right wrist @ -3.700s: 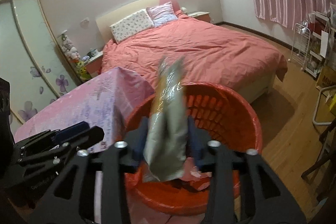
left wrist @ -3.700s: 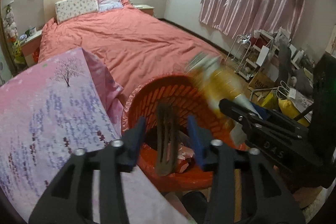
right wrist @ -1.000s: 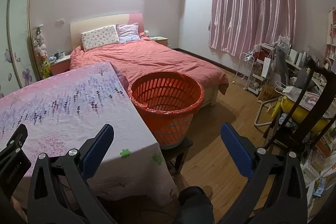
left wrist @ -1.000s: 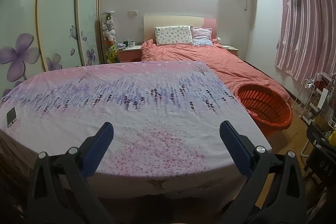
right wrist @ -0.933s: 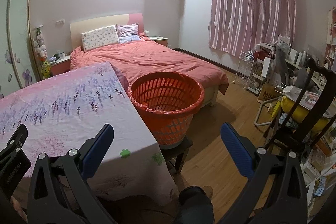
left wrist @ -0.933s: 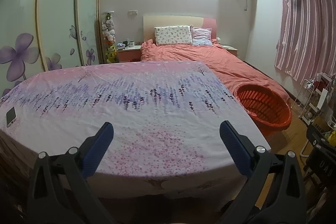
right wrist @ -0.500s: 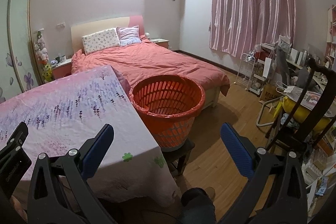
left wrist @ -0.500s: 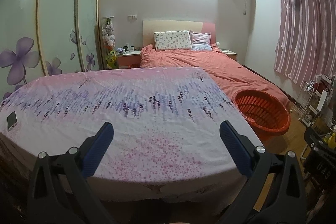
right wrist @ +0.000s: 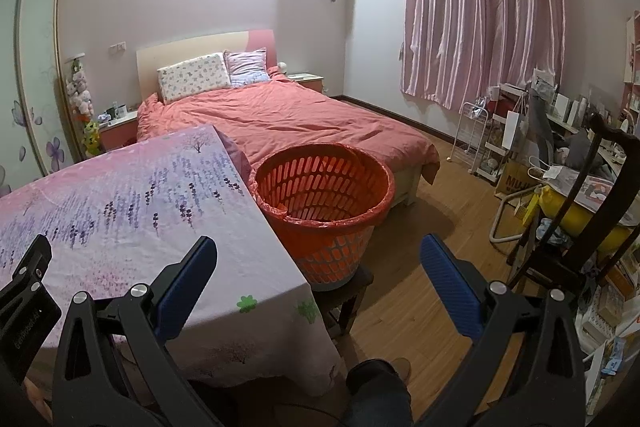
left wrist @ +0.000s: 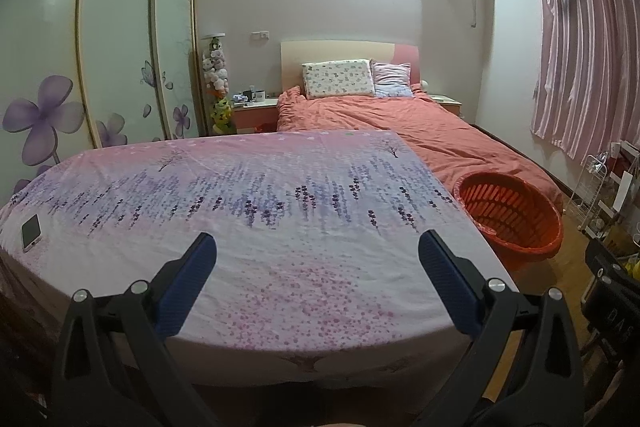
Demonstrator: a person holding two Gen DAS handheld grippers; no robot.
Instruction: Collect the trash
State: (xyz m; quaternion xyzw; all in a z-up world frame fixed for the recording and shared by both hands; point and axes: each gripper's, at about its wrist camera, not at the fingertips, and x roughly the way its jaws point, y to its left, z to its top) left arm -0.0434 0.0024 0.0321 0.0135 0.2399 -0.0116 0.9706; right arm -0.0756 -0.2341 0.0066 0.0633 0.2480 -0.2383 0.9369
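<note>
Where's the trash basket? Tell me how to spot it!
Find the big table with the purple-flowered cloth. At its corner nearest the pink bed stands the trash basket, raised on a small dark stool. It's the only bright orange, hole-sided tub there.

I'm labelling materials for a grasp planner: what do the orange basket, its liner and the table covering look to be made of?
The orange laundry basket looks like rigid moulded plastic, given its even rows of slots and matte walls. Its liner seems to be thin plastic film, crinkled and slightly glossy where it folds over the rim. The table covering looks like matte woven cloth with a printed floral pattern, draping softly over the edge.
</note>
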